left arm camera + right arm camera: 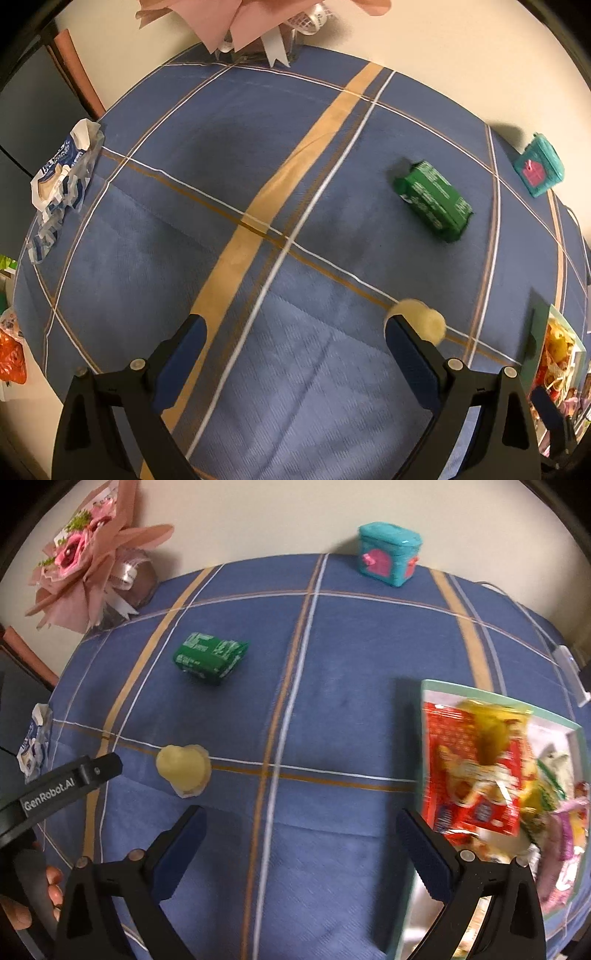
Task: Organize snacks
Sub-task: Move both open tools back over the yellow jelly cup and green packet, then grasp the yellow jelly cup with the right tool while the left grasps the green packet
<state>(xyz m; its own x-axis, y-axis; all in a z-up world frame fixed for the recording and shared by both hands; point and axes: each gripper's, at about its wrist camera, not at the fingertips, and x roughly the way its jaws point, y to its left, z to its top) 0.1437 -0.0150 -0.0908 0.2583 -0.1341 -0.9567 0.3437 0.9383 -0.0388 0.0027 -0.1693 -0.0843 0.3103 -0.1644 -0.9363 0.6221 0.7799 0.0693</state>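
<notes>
A green snack pack [433,199] lies on the blue plaid tablecloth; it also shows in the right wrist view [209,658]. A pale yellow jelly cup [424,319] sits just beyond my left gripper's right fingertip; it also shows in the right wrist view [184,769]. My left gripper [293,330] is open and empty above the cloth. My right gripper [301,821] is open and empty, beside a mint-rimmed box [417,775] filled with several snack packets, a red one [469,771] on top. The left gripper's finger [88,773] reaches in at the left.
A blue-and-white wrapper [62,181] lies at the table's left edge. A teal tin with pink hearts [388,554] stands at the far edge, also in the left wrist view [540,168]. A pink bouquet [88,557] stands at the back left corner.
</notes>
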